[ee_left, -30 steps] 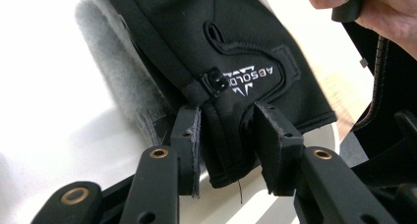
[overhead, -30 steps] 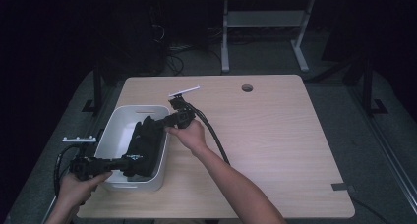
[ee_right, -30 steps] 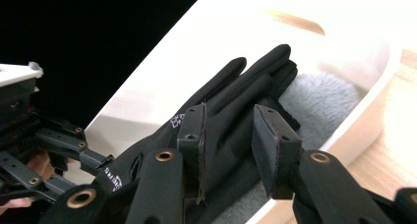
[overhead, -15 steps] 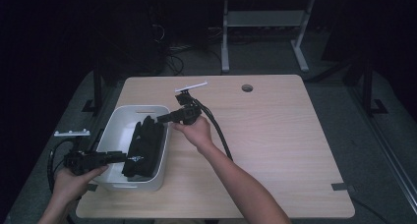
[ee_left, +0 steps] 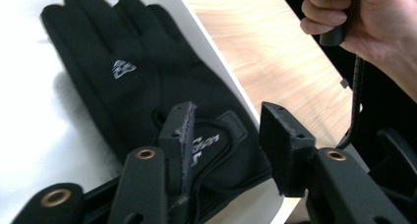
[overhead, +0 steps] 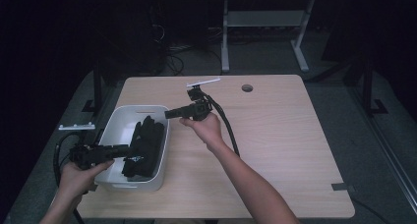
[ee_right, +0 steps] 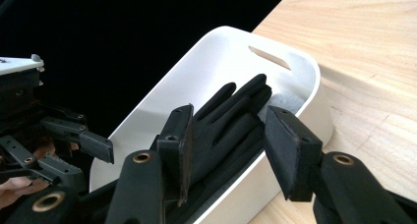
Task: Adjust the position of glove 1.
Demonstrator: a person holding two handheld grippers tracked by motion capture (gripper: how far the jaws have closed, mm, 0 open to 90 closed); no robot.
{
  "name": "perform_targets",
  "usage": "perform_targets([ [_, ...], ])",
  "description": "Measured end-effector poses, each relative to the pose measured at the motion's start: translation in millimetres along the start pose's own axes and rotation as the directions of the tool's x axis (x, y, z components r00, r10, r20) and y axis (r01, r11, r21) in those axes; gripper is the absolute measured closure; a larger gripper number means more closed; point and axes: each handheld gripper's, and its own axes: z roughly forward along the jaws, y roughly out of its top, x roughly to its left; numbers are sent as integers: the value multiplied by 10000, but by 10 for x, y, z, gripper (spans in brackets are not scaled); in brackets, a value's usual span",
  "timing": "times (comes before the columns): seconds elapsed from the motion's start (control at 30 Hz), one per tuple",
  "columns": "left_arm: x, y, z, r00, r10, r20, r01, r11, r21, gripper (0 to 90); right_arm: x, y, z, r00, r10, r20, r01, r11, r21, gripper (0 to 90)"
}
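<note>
High view: a white bin sits at the lower left of the counter, with black gloves lying inside it along its right wall. The left gripper reaches in from the lower left edge of the bin, and the right gripper hangs over the bin's upper right corner. Both grippers are released, their jaws having just been opening, with nothing pinched between them. In the left gripper view the top glove lies flat, fingers toward the upper left, its cuff just beyond the jaws. In the right gripper view the glove fingers point toward the bin's far handle slot.

The step looks like letting go and backing off after placing the gloves. To do it well, both grippers should lift straight up with jaws kept wide, so no pad snags the cuff or fingers and drags a glove over the rim.
</note>
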Motion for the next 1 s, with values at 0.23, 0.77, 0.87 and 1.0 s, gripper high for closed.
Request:
perform_targets([
  [0.23, -97, 78, 68, 9993, 191, 307, -190, 9998, -34, 496, -39, -5, -133, 10000, 17, 32, -17, 9999, -166, 464],
  [0.77, -305, 165, 218, 9969, 609, 503, -617, 9980, 154, 385, -91, -35, -419, 9999, 132, 112, -127, 9992, -378, 382],
  [0.87, -347, 185, 265, 9962, 652, 578, -660, 9977, 132, 377, -112, -58, -482, 9998, 162, 150, -155, 9988, -457, 377],
  [1.0, -369, 196, 298, 9958, 679, 608, -689, 9975, 151, 376, -134, -73, -540, 9995, 210, 237, -196, 9983, -556, 365],
])
